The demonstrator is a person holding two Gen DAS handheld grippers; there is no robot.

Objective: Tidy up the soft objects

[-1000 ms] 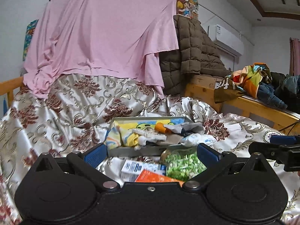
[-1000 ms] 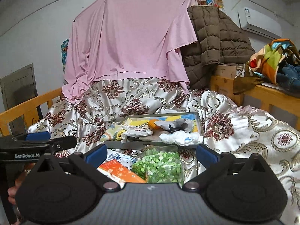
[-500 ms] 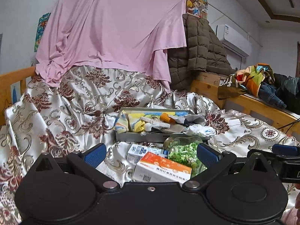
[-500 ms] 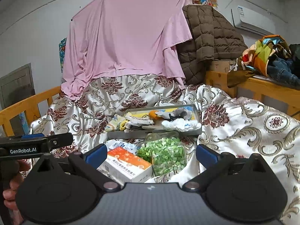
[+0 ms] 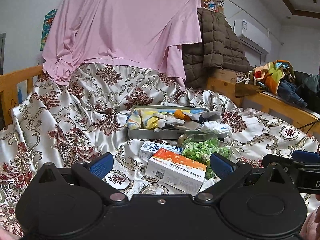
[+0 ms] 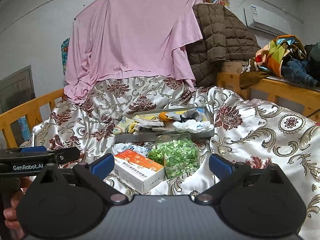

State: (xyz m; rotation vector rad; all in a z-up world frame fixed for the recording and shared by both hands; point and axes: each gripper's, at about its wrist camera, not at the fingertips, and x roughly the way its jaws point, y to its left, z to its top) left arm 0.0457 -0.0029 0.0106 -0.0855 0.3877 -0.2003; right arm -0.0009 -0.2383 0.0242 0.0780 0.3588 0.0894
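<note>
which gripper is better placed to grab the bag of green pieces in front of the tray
Probably right. The right gripper is open with the green bag roughly centred between its fingers. For the left gripper, also open, the bag sits toward its right finger, behind the orange box.

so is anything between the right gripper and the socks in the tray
Yes. From the open right gripper, an orange box and a clear bag of green bits lie on the bedspread in front of the tray. The socks are behind them, so reaching over looks safer.

Black tool (image 6: 161, 163), blue fingertips (image 6: 104, 163)
</note>
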